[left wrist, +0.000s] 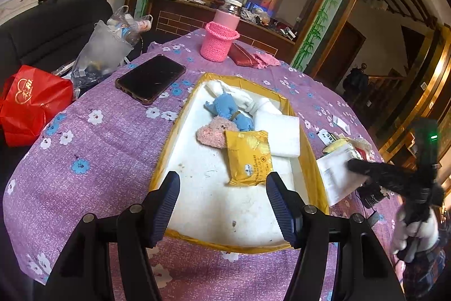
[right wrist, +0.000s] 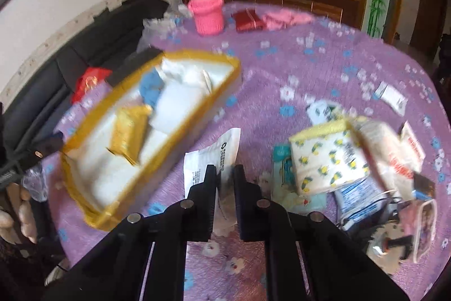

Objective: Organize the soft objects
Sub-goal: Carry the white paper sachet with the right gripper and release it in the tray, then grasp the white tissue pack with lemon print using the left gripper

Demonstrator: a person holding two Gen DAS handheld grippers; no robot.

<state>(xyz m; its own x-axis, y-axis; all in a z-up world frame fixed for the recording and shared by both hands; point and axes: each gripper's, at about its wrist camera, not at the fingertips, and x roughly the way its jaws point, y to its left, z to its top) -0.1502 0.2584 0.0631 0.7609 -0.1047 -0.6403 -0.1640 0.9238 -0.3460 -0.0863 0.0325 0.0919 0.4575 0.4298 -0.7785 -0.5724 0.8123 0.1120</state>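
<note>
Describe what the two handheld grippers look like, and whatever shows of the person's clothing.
The left gripper has black angular arms with silver bolt heads; its fingers carry dark blue ribbed pads. The right gripper has the same black arms and silver bolts, with plain black fingers from its own view. Seen from the left wrist camera, its black body shows a green light and a thin cable. Plaid fabric shows below it.

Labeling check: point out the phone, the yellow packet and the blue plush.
phone [left wrist: 150, 78], left wrist view, middle of its dark screen.
yellow packet [left wrist: 249, 157], left wrist view, middle of its printed face.
blue plush [left wrist: 225, 106], left wrist view, its body.
</note>
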